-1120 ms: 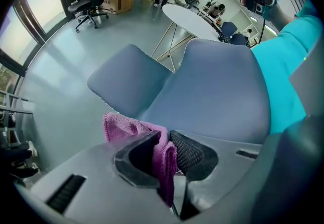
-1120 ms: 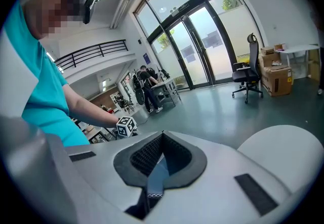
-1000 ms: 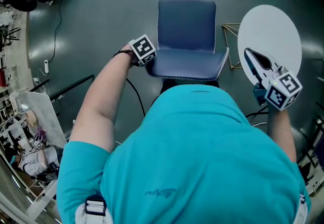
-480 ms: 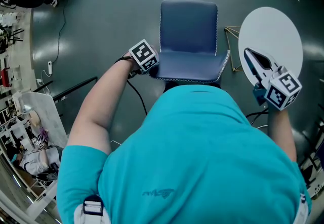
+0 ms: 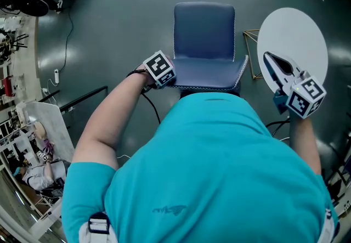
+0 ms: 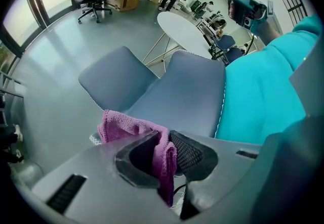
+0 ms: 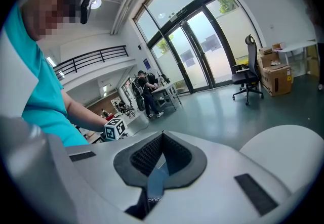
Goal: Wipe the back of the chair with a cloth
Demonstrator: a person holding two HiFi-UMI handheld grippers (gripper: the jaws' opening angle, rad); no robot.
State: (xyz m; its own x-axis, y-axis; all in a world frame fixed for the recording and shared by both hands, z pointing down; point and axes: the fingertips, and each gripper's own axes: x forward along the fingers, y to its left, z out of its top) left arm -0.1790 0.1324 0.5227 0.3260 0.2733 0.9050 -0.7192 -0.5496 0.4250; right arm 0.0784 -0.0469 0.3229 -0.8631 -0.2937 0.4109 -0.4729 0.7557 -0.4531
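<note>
A blue-grey chair (image 5: pixel 204 30) stands in front of me, its back (image 5: pixel 208 74) nearest my body. My left gripper (image 5: pixel 163 78) is at the back's left corner, shut on a pink cloth (image 6: pixel 132 126) that bunches out past the jaws beside the chair back (image 6: pixel 185 94). The cloth does not show in the head view. My right gripper (image 5: pixel 276 66) is held up over a round white table (image 5: pixel 299 30), away from the chair. Its jaws meet at the tips in the right gripper view (image 7: pixel 162 136), with nothing between them.
The white table (image 6: pixel 185 31) stands on thin metal legs just right of the chair. A dark cable (image 5: pixel 149 99) runs across the grey floor on the left. Desks, office chairs (image 7: pixel 248 79) and people stand further off.
My left gripper has shifted a little down and toward me along the left corner of the chair back, still holding the cloth. The right gripper has stayed put.
</note>
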